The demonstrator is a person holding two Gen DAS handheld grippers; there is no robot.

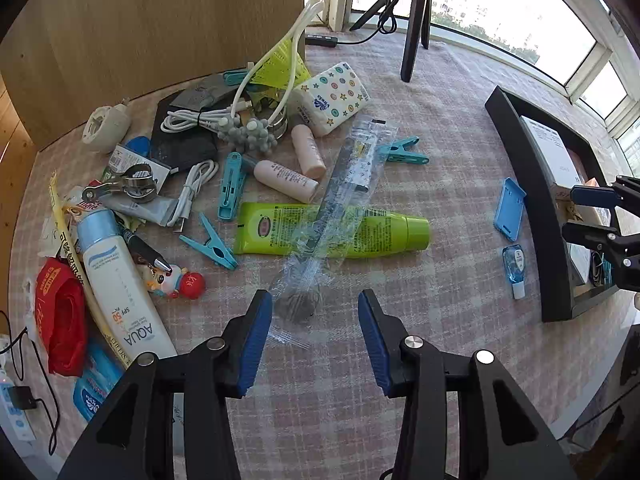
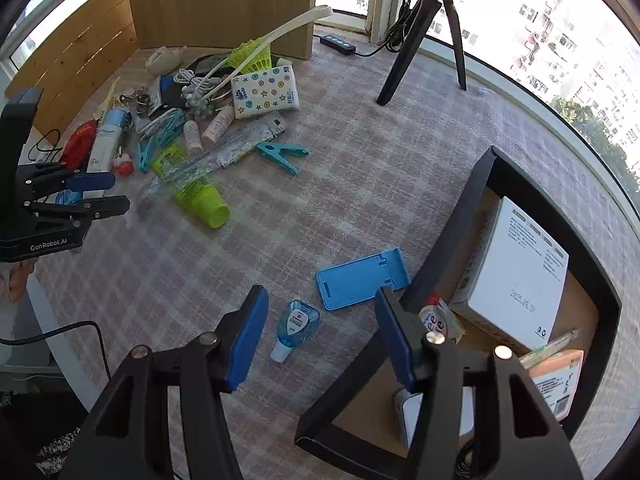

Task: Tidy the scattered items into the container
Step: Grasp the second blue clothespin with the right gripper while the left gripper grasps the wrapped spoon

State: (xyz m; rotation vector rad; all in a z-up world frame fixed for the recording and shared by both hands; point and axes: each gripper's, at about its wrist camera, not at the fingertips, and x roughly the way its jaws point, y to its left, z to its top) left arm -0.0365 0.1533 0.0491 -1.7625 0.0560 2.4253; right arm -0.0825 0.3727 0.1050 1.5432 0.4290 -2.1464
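My left gripper [image 1: 316, 340] is open above the bristle end of a brush in a clear wrapper [image 1: 344, 200]; its pads do not press on it. The wrapper lies across a green tube [image 1: 384, 232]. Open too, my right gripper [image 2: 320, 340] hangs over a small blue bottle [image 2: 296, 324], which lies on the cloth between its fingers, untouched. A blue phone stand [image 2: 362, 278] lies just beyond. The black container [image 2: 440, 248] sits at the right, holding a white box [image 2: 516, 272] and small packets. Its right finger overlaps the container's corner.
A heap at the left holds a sunscreen bottle [image 1: 120, 280], blue clothes pegs [image 1: 400, 152], white cables [image 1: 196, 120], a tissue pack [image 1: 332, 98] and pink bottles [image 1: 286, 180]. A black tripod [image 1: 416, 20] stands at the back by the window. A wooden panel [image 1: 160, 20] bounds the far left.
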